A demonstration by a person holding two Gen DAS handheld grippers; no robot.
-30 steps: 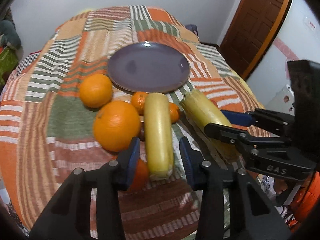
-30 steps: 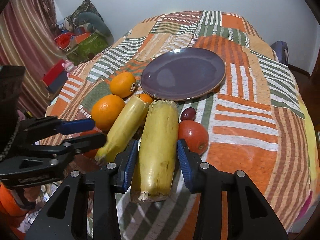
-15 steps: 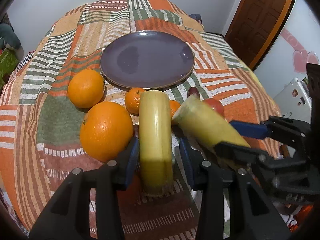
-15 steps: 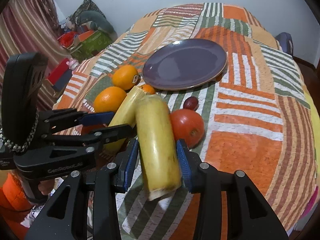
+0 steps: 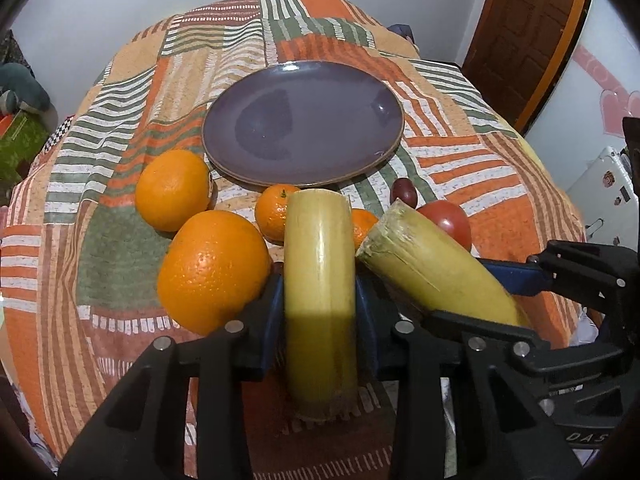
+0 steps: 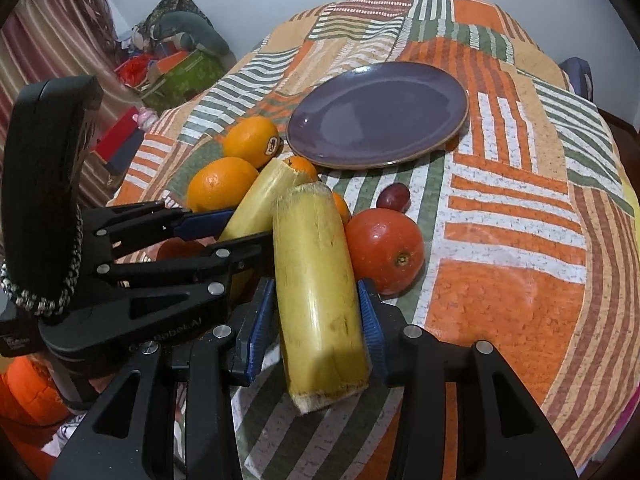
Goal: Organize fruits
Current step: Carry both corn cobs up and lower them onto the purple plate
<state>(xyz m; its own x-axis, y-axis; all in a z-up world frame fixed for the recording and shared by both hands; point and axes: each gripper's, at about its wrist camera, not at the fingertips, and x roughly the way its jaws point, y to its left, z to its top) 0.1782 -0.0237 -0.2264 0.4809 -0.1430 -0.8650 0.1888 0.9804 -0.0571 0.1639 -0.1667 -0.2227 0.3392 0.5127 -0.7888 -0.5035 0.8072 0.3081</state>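
Now we see two hand-held grippers, each gripping a pale yellow, cut-ended stalk of fruit. The left gripper (image 5: 320, 300) has just been closing, and its jaws are clenched on the left stalk (image 5: 320, 280), which lies pointing toward the plate. The right gripper (image 6: 316, 316) holds the right stalk (image 6: 316, 280) between its jaws, tilted up off the cloth.

We judge this the pick-up step, with both stalks grasped and none of the fruit yet on the purple plate (image 5: 224, 156), which sits bare just beyond the fruit. The next move seems to call for lifting both stalks clear of the oranges (image 5: 212, 276) and the red fruit (image 6: 384, 248) crowded beside them, without knocking those into a roll.

Everything rests on a tabletop under a patchwork cloth (image 5: 100, 240) of orange, green and white stripes. Around it are a pale wall, a wooden door (image 5: 528, 32) and, in the right view, cluttered boxes (image 6: 176, 68) by a striped curtain.
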